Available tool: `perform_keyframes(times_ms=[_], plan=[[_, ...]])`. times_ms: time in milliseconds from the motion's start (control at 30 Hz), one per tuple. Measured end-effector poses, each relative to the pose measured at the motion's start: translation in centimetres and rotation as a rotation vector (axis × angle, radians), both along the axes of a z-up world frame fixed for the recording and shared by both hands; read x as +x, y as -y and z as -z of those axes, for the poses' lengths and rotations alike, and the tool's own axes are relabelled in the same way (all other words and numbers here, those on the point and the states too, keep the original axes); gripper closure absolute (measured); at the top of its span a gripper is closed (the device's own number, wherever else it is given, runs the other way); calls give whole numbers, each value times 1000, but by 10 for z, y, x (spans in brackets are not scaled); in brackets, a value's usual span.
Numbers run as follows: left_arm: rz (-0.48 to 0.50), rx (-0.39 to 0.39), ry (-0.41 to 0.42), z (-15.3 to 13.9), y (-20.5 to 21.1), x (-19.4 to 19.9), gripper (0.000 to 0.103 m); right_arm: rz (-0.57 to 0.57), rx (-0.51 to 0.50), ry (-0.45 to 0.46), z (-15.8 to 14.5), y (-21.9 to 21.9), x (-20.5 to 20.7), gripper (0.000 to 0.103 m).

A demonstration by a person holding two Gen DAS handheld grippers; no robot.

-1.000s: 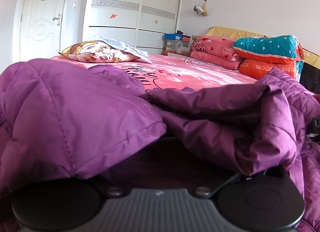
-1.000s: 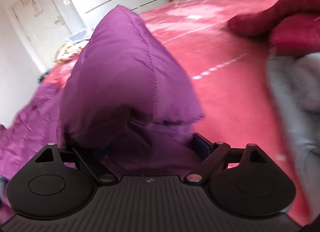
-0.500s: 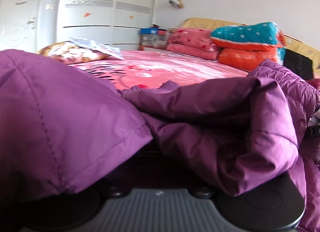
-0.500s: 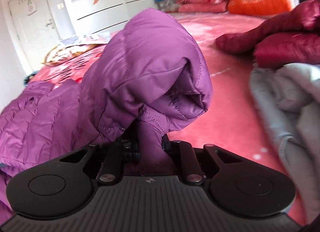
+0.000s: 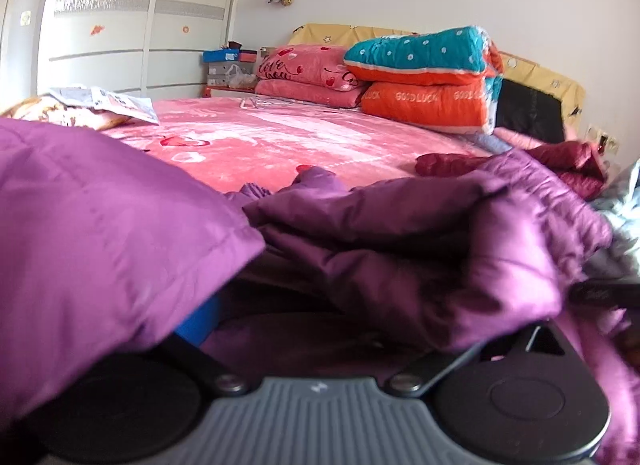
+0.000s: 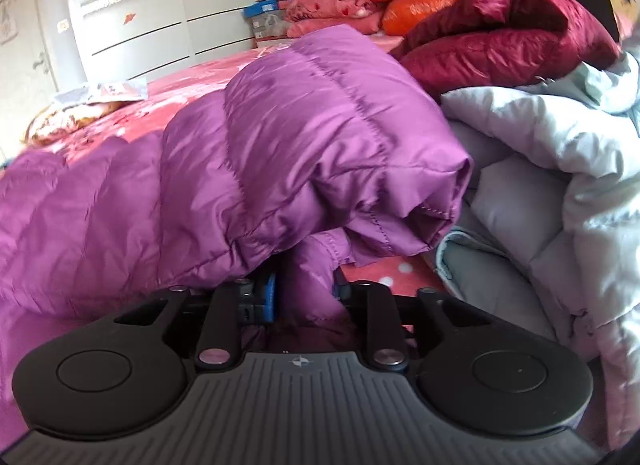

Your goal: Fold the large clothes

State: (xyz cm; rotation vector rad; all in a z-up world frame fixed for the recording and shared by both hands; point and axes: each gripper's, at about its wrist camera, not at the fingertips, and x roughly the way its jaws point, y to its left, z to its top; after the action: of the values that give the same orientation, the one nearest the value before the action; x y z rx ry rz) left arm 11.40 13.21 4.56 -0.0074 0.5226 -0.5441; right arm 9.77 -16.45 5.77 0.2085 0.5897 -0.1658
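Two hand-held grippers work on one purple jacket [image 6: 304, 137] spread on the bed [image 5: 280, 145]. The right hand-held gripper [image 6: 306, 289] is closed on a fold of the jacket: the fabric is pinched between its blue-padded fingers [image 6: 268, 297], and a puffy quilted roll of the jacket bulges just ahead of and above them. The rest of the jacket trails away to this gripper's left across the pink bedspread.

The left hand-held gripper [image 5: 320, 305] is buried under the same jacket [image 5: 380, 249]. Fabric drapes over both of its fingers, with a little blue pad [image 5: 198, 325] peeping out on its left. Its linkage arms are spread wide, but whether it grips the cloth cannot be told, because the fingertips are hidden.

To the right of the right gripper, touching the purple roll, lies a pale grey jacket [image 6: 552, 193]. Ahead of that sits a dark red jacket [image 6: 500, 37]. Far ahead of the left gripper, at the head of the bed, are pink pillows [image 5: 308, 73] and a stack of folded teal and orange quilts [image 5: 428, 77]. A white wardrobe [image 5: 132, 21] stands ahead to the left.
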Motion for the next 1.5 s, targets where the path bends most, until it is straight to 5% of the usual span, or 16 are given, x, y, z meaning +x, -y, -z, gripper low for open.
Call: perform_keyframes(times_ms=[300, 433, 600, 667, 700, 733, 767, 867, 1133, 1267, 1500], plan=[[127, -222, -76, -25, -10, -32, 1, 3, 73, 41, 3, 24, -33, 50], [79, -287, -143, -22, 8, -21, 1, 8, 55, 45, 5, 12, -27, 42], [-53, -279, -255, -12, 20, -2, 3, 7, 83, 59, 18, 17, -33, 38], [-98, -276, -276, -13, 25, 2, 22, 7, 91, 63, 24, 18, -34, 37], [-119, -264, -289, -14, 28, 4, 33, 9, 95, 65, 24, 18, -37, 36], [-138, -245, -302, -14, 33, 6, 58, 9, 99, 67, 24, 19, -38, 35], [-148, -237, -309, -16, 35, 7, 71, 9, 104, 70, 24, 20, -40, 33], [-177, -225, -270, -25, 33, 0, 81, 10, 115, 76, 25, 22, -45, 28], [-389, -57, -47, -65, -17, -44, 84, 11, 126, 79, 25, 23, -50, 20], [-459, 92, -38, -42, -31, -50, 83, 12, 126, 75, 25, 22, -53, 8], [-441, 158, 9, -19, -36, -48, 77, 19, 85, 32, 17, 15, -55, 2]])
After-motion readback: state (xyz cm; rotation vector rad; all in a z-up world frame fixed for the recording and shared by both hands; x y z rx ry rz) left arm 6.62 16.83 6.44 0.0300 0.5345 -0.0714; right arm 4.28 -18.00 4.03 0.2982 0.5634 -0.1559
